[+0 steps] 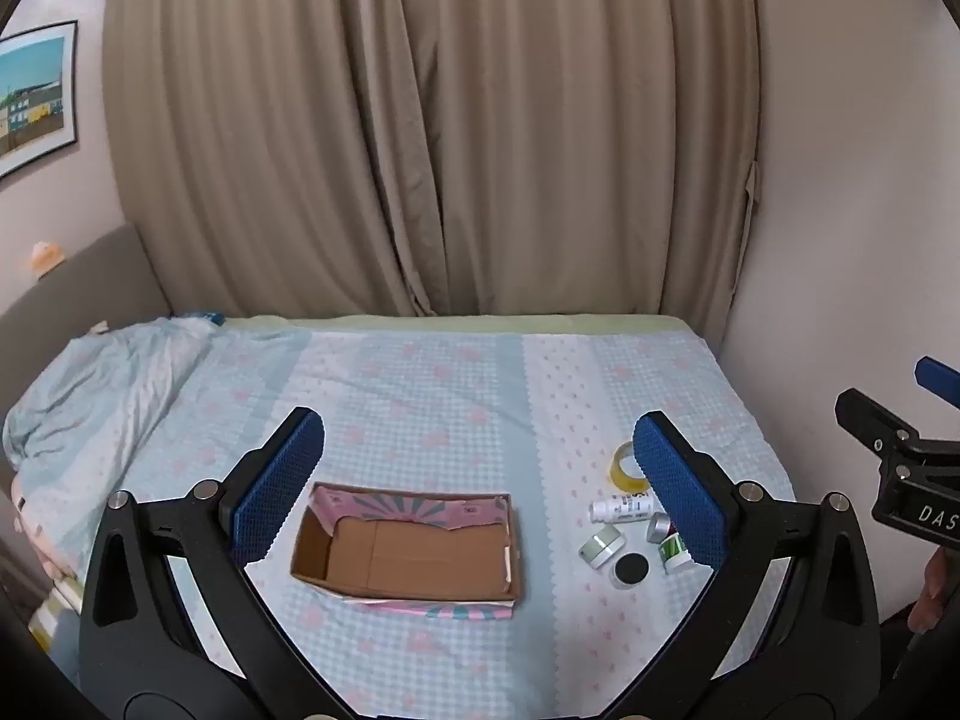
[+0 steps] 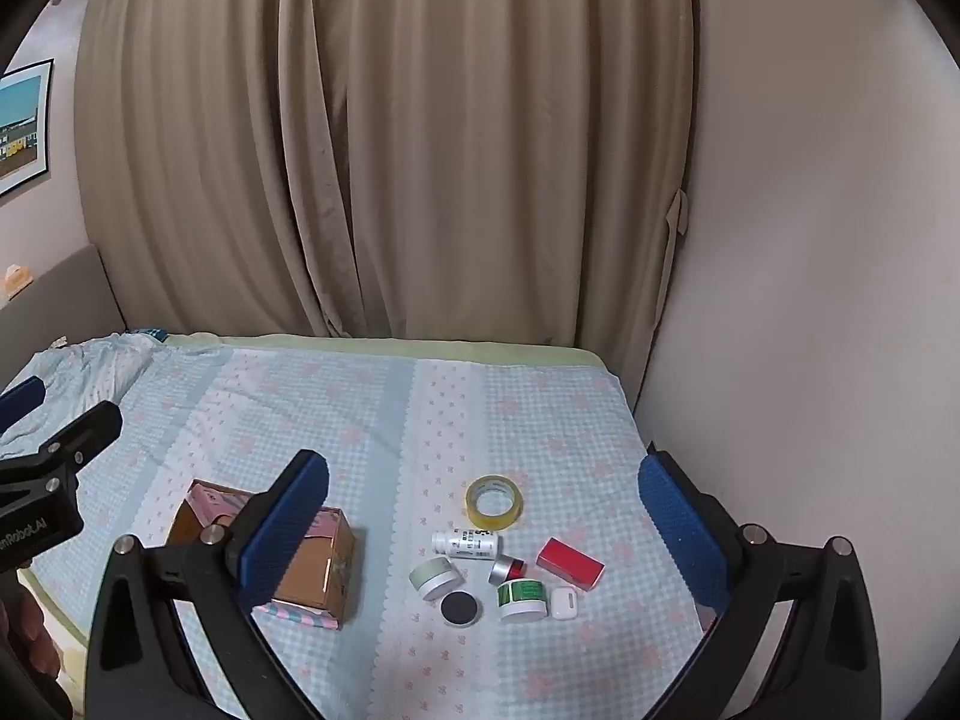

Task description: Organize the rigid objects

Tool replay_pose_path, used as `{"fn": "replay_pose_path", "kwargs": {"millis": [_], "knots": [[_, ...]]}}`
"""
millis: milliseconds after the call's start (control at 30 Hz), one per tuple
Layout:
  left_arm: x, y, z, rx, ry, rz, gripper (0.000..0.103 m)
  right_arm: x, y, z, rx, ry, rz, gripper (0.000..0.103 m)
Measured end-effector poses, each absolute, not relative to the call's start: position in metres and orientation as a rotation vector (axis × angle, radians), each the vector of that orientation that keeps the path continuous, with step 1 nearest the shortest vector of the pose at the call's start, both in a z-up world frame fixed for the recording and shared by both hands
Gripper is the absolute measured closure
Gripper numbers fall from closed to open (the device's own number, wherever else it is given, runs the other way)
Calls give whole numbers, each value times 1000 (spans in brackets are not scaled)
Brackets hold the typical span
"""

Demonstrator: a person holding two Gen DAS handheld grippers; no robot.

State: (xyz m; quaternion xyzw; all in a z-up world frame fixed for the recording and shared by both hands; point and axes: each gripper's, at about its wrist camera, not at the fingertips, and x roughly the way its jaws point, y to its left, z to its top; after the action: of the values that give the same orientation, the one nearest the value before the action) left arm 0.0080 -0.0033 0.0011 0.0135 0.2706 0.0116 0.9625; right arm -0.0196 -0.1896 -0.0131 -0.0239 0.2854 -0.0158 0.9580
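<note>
An empty cardboard box (image 1: 414,552) with a pink patterned rim lies on the bed; it also shows in the right wrist view (image 2: 318,570). To its right lies a cluster: a yellow tape roll (image 2: 494,501), a white bottle (image 2: 465,543) on its side, a pale green jar (image 2: 433,578), a black round lid (image 2: 460,608), a green-labelled jar (image 2: 522,599), a red box (image 2: 570,562), a white earbud case (image 2: 564,602) and a small silver-and-red item (image 2: 507,570). My left gripper (image 1: 480,492) is open above the box. My right gripper (image 2: 486,534) is open above the cluster. Both are empty.
The bed has a blue checked sheet (image 2: 372,420). A crumpled blue duvet (image 1: 102,396) lies at the left. Beige curtains (image 1: 432,138) hang behind the bed and a wall (image 2: 810,300) bounds it on the right. A grey headboard (image 1: 78,288) stands at the left.
</note>
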Motion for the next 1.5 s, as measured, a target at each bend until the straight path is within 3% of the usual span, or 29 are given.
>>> {"fn": "replay_pose_path", "kwargs": {"millis": [1500], "knots": [[5, 9, 3, 11, 550, -9, 1, -19, -187, -13, -32, 572, -31, 0]]}}
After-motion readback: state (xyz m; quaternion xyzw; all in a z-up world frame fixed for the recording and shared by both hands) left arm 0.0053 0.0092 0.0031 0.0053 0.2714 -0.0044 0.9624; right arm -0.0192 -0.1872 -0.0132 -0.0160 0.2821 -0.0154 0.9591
